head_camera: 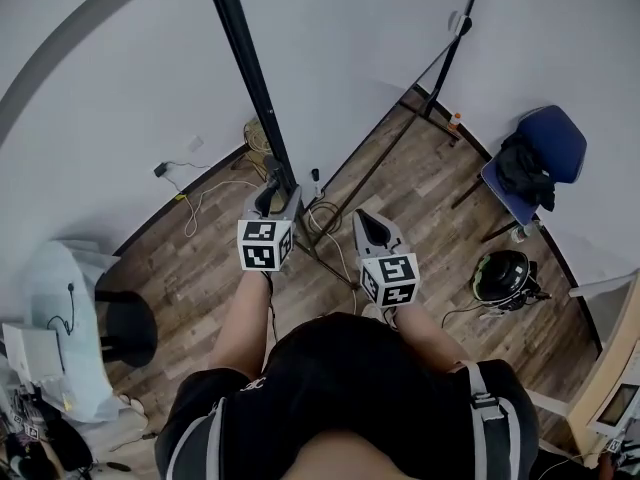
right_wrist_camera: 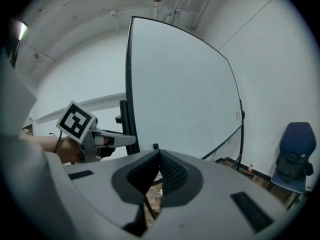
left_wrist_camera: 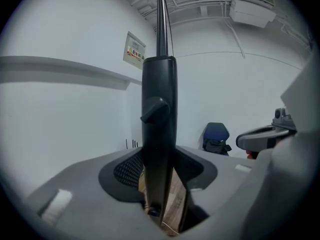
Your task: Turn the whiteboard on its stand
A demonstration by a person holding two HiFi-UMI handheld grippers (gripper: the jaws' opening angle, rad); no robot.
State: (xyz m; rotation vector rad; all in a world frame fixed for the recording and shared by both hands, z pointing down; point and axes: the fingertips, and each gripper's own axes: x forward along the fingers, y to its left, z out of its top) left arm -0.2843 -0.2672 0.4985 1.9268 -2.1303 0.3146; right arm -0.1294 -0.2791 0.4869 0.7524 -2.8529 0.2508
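Note:
The whiteboard [head_camera: 350, 48] is a tall white panel in a black frame; in the right gripper view the whiteboard [right_wrist_camera: 180, 94] fills the middle. At its left edge stands the black post [head_camera: 262, 98] of the stand. My left gripper [head_camera: 272, 196] is shut around that post low down. In the left gripper view the post [left_wrist_camera: 159, 109] rises straight up between the pads of the left gripper [left_wrist_camera: 160, 156]. My right gripper [head_camera: 368, 223] hangs just right of it, shut and holding nothing. The right gripper [right_wrist_camera: 159, 154] shows its tips together in front of the board's lower edge.
The stand's foot bar [head_camera: 370, 173] runs across the wooden floor to the far post [head_camera: 450, 48]. White cables [head_camera: 200, 198] lie by the wall. To the right are a blue chair [head_camera: 535, 158] with a dark bag and a helmet [head_camera: 503, 275]. A black stool [head_camera: 125, 328] stands left.

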